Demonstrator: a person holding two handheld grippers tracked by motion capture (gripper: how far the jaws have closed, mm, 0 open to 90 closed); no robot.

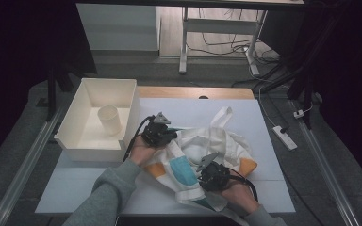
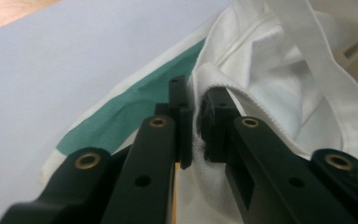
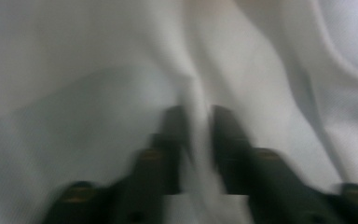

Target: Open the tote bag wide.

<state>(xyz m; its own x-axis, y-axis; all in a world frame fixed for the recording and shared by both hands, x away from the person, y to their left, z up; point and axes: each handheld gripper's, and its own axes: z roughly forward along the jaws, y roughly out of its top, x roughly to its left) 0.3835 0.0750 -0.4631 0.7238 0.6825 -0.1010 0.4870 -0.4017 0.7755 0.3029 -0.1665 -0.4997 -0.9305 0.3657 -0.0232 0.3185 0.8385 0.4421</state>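
A white cloth bag [image 1: 226,141] with green, orange and light-blue patches lies crumpled on the white table top [image 1: 188,106]. My left gripper [image 1: 172,136] is at the bag's left edge. In the left gripper view it [image 2: 196,116] is shut on the thick white hem of the bag [image 2: 270,79], next to a green stripe [image 2: 135,107]. My right gripper [image 1: 201,165] sits at the bag's near side. The right gripper view is blurred; there the gripper [image 3: 198,135] has its jaws close together, with a raised fold of the bag's white cloth [image 3: 98,93] pinched between them.
A white bin [image 1: 70,127] stands at the table's left with a cream cup [image 1: 109,120] upright inside. A wooden strip edges the table's far side. On the floor at the right lies a power strip [image 1: 284,137] with cables.
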